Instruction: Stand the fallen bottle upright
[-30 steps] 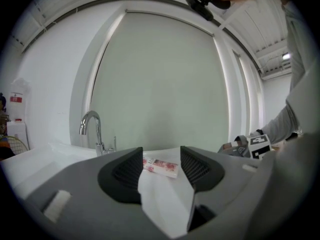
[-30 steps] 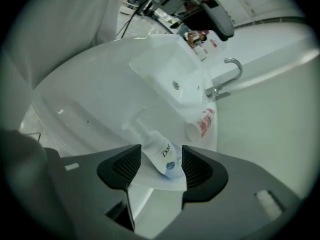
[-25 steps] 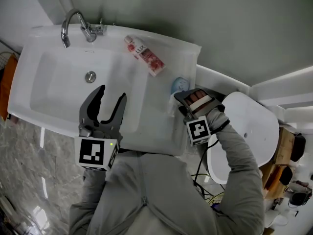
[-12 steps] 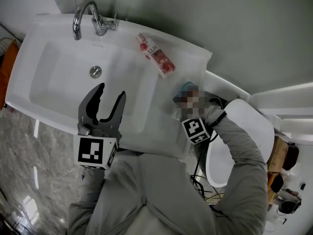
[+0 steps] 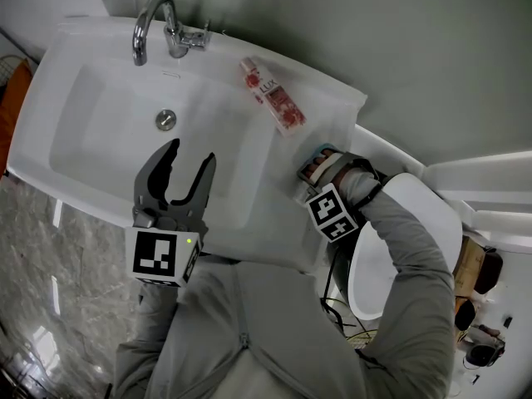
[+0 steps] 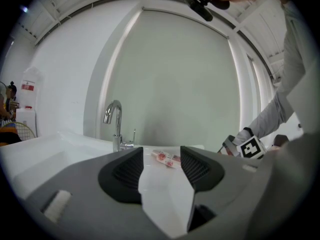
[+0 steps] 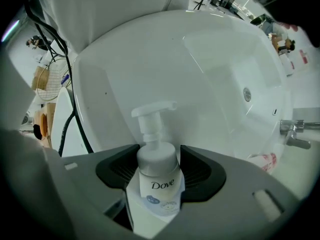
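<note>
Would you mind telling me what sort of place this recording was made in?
Most likely a bathroom: a white washbasin with a chrome tap, what looks like a toilet right beside it, and a soap pump bottle at the basin's edge.

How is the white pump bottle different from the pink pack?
The pump bottle is white with a nozzle; the pink pack is flat with none. The right gripper, its jaws just closing, grips the bottle; the pack lies untouched. Both are at the sink.
</note>
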Motion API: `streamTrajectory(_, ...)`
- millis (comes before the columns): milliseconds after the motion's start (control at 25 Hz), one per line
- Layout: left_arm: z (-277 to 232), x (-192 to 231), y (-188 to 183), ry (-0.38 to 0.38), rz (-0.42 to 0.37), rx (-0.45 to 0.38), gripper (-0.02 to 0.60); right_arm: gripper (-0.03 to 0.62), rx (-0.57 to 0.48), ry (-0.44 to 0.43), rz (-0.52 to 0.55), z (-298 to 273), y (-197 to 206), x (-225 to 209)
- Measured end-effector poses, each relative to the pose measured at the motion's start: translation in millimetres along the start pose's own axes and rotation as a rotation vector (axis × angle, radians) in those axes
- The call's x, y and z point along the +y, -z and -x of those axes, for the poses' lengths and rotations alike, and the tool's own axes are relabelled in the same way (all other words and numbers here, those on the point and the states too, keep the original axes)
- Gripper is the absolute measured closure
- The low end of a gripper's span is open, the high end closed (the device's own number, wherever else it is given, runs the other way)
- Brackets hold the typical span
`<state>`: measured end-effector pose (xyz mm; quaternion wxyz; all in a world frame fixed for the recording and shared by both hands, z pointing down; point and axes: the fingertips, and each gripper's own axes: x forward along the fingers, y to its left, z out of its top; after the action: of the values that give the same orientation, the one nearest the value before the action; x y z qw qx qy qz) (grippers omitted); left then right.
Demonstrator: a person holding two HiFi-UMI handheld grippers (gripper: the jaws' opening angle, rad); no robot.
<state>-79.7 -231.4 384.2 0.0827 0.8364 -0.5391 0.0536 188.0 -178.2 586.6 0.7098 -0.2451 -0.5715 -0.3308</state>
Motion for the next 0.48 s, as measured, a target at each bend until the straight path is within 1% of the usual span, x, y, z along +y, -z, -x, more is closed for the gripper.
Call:
streamTrajectory(200,-0.3,4.8,1.2,-0.007,0.007,0.001,0.314,0.338,-0.009,-0.057,0.008,-2.2,0.4,1.0)
streamTrajectory(480,0.8,9.2,2.4,-0.011,0.004,0.007,0.314,0.342,-0.026,-0.050,0.014,-1.7,0.0,0.6)
